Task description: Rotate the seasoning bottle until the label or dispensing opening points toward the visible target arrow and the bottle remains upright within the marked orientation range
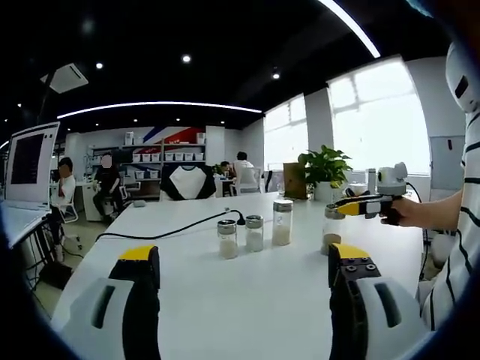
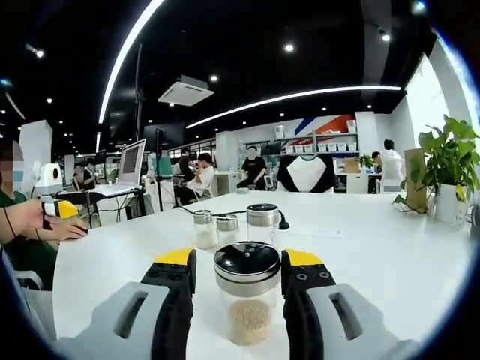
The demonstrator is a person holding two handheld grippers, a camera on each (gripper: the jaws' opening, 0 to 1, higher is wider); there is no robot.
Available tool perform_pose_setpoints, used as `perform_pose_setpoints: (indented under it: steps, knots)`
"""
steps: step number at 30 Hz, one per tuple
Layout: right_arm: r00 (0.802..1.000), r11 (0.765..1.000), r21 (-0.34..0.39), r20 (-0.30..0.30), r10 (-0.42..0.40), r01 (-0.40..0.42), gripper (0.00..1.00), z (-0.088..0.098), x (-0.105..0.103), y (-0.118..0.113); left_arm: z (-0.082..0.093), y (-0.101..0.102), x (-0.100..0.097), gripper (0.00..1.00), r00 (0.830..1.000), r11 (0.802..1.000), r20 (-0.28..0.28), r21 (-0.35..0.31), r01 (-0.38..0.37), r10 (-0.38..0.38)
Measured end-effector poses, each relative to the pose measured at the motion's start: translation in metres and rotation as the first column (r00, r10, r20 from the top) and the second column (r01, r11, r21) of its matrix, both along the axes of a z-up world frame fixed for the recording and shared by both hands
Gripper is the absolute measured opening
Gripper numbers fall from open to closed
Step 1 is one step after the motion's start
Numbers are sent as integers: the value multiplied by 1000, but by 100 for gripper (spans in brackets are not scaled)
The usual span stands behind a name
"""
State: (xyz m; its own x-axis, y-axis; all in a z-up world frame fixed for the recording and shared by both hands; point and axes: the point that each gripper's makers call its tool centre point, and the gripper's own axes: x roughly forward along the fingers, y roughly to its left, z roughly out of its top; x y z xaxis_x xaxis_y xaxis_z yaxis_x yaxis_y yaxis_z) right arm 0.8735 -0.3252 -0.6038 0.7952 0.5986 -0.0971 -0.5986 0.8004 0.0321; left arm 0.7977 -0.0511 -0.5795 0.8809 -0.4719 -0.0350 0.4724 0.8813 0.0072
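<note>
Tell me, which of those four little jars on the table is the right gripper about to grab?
The jar with the black lid, holding tan grains. It stands between the right gripper's open jaws, while the other three jars stand farther back on the white table.

White table (image 1: 247, 292) w/ four seasoning bottles (image 1: 282, 222), black cable (image 1: 176, 229).

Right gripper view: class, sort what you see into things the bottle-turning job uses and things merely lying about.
In use:
- seasoning bottle between the fingers
- right gripper

Lying about:
- three other jars
- black cable
- potted plant
- laptop
</note>
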Motion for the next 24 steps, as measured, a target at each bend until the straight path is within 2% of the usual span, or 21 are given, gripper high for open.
perform_pose_setpoints:
  steps: [5,8,16,24]
  knots:
    - [1000,1000,-13,-23,-13,12,41,-6,4,-4,-1,1,-2,98,1000,1000,-5,-3,-9,9]
    - [1000,1000,-21,-19,-18,17,35,-6,5,-7,-1,1,-3,98,1000,1000,-4,-3,-12,12]
    - [1000,1000,-12,-17,14,-14,35,-7,5,-7,-1,2,-4,98,1000,1000,-6,-3,-14,14]
    - [996,996,-11,-28,85,-86,35,-7,5,-6,-3,4,-5,98,1000,1000,-10,-4,-17,17]
